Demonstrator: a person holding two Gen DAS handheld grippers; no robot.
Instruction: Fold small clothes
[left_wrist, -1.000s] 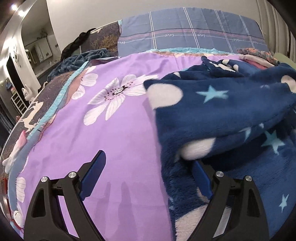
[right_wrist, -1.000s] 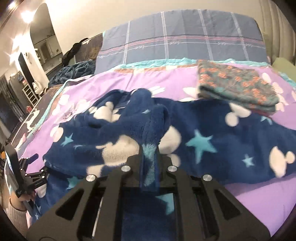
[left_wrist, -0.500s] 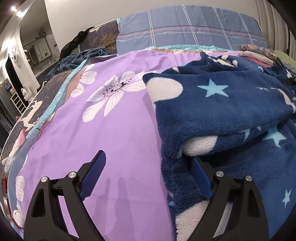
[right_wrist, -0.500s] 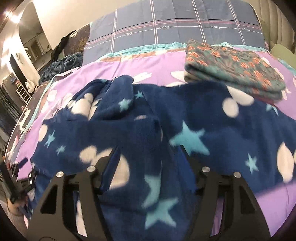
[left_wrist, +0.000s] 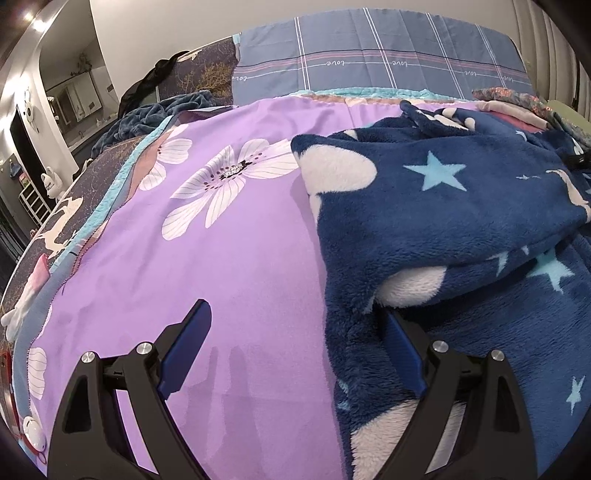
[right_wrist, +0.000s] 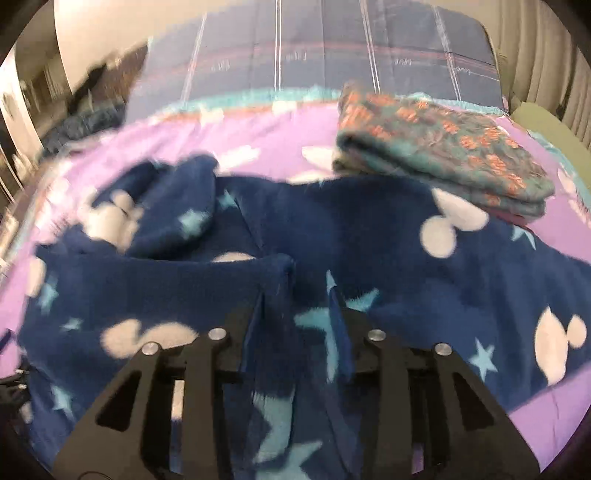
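Note:
A navy fleece garment (left_wrist: 443, 206) with light blue stars and white mouse-head shapes lies rumpled on the purple flowered bedspread (left_wrist: 229, 266). It also fills the right wrist view (right_wrist: 332, 236). My left gripper (left_wrist: 295, 332) is open at the garment's left edge; its right finger is tucked under a fold, its left finger over bare bedspread. My right gripper (right_wrist: 299, 302) hovers over the middle of the garment, jaws partly apart with fleece between them. The right wrist view is motion-blurred.
A folded stack of teal and orange patterned clothes (right_wrist: 443, 147) lies at the back right of the bed. A grey-blue checked pillow cover (left_wrist: 369, 62) spans the head of the bed. A dark blue blanket (left_wrist: 147, 114) is heaped at the far left edge.
My right gripper let go of the fleece fold it pinched, opened wide, then narrowed again lower over the garment. The fold dropped flat. My left gripper has hardly moved.

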